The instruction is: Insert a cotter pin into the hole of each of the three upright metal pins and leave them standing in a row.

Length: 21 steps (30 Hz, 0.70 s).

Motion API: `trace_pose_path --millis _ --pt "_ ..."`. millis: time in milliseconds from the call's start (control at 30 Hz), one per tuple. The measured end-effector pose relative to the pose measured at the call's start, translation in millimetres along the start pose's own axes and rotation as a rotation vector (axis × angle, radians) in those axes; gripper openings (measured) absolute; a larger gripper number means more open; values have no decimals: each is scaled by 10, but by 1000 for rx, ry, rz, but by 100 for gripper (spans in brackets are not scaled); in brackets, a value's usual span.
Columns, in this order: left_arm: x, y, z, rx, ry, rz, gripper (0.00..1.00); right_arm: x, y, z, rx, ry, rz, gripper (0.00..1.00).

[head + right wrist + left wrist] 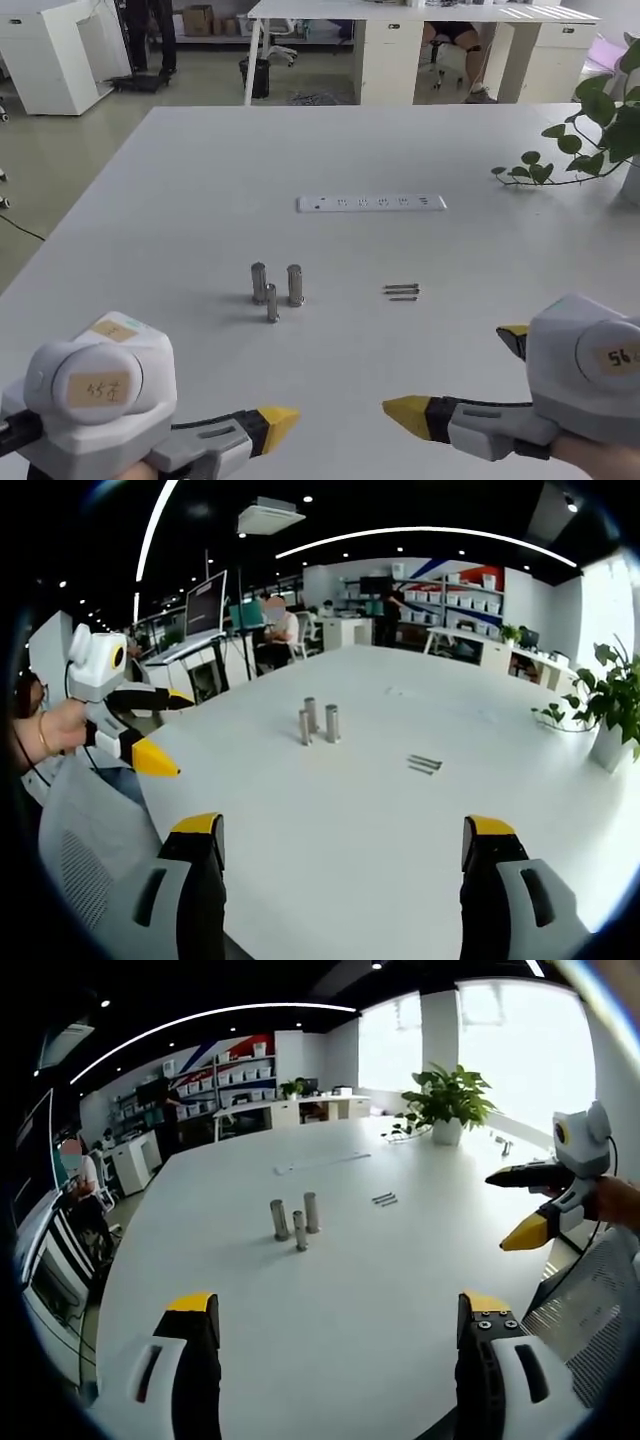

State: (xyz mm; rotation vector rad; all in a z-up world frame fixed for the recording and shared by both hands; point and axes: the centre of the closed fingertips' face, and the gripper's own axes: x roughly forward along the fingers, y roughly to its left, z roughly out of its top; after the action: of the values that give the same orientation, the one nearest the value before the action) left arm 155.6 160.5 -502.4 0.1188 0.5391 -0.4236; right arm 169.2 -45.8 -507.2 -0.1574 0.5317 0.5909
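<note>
Although the three metal pins (294,285) stood upright in a tight cluster near the middle of the white table (180,180), they formed a triangle rather than a row, and none could be seen carrying a cotter pin. The cotter pins (401,292) lay flat and side by side to the right of the cluster, apart from it, probably set there within easy reach of the right gripper (340,827). A white power strip (371,203) lay farther off, beyond both groups, and a potted plant (600,110) leaned in at the far right edge. The left gripper (338,1305) and the right one hovered over the near edge, well apart from the work, each with its jaws spread wide and empty, tips angled toward each other. That posture read as a starting stance, with the task apparently at its beginning.
</note>
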Motion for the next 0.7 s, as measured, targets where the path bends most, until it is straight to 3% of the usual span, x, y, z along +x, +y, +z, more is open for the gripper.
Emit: trace_pose_path --millis 300,700 --pt "54 110 52 -5 -25 18 89 9 29 7 4 0 29 90" --pt "434 279 221 -2 -69 -17 66 33 30 77 14 -37 46 81"
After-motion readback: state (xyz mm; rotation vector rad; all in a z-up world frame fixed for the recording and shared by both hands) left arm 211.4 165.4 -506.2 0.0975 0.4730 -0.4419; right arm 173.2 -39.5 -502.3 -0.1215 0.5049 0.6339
